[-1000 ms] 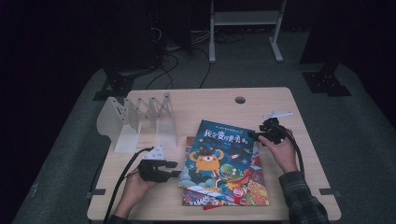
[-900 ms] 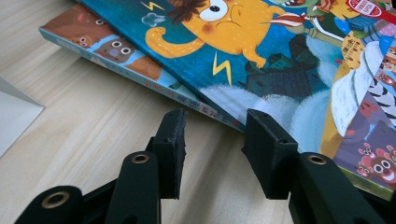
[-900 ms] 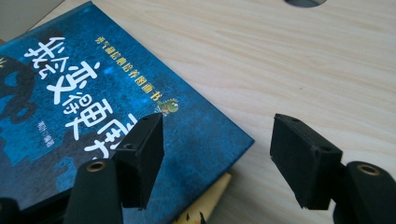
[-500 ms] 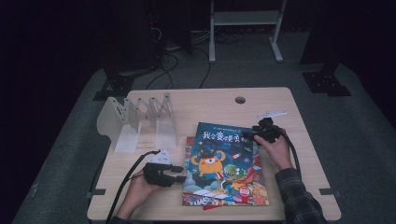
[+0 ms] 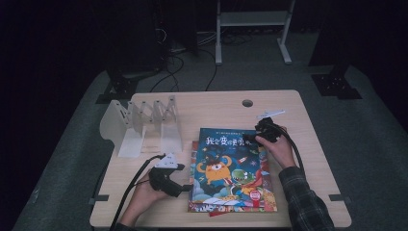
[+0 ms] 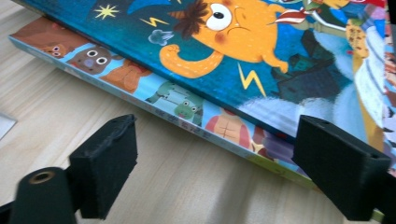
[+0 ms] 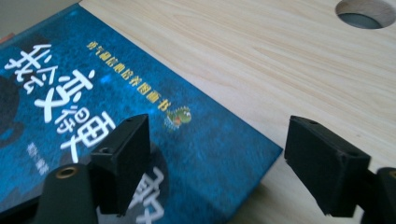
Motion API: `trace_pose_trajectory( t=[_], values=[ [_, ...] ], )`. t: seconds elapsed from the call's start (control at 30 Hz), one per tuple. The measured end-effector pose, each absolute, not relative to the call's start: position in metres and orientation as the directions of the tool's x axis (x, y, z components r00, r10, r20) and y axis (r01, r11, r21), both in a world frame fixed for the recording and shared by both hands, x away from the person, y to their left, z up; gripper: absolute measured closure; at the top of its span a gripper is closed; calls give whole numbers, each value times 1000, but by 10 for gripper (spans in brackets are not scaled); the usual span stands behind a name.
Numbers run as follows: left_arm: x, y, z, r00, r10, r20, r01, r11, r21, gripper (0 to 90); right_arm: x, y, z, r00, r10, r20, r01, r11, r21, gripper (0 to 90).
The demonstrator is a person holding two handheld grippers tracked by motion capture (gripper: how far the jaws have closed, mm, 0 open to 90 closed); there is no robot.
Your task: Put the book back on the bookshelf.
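Top book (image 5: 230,168): flat on the wooden table (image 5: 211,103), right of centre, cover up; deep blue cover with white Chinese title characters along the far edge, an orange one-eyed monster with a curled arm, yellow lightning bolts and a star, a green creature and a round red sticker near the near edge.
Book underneath (image 6: 154,95): pale blue border with small cartoon animals, edge sticking out on the left beneath the top book; red sliver showing at the near edge of the stack in the high view.
Left gripper (image 5: 185,185): low at the left edge of the stack, just been opening, jaws now spread wide with bare wood and the book edges ahead of them, nothing pinched.
Right gripper (image 5: 248,138): over the far right corner of the top book, just been opening, jaws apart, left one above the cover and right one above the table, corner between them and not clamped.
White rack (image 5: 144,126): upright slotted dividers, far left of the table, well apart from the books.
Round hole (image 5: 248,103): in the tabletop near the far edge.
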State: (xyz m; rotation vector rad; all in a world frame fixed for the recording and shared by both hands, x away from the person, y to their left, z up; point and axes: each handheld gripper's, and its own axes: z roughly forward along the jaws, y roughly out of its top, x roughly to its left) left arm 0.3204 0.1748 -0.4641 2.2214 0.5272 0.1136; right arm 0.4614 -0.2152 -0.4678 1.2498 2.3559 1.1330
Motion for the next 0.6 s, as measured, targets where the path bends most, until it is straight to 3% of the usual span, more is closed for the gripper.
trace_pose_trajectory(
  t=[0.6],
  values=[
    [326, 183, -461, 885, 458, -86, 357, -548, 756, 29, 455, -193, -468, -683, 713, 162, 570, 380, 728, 200]
  ],
)
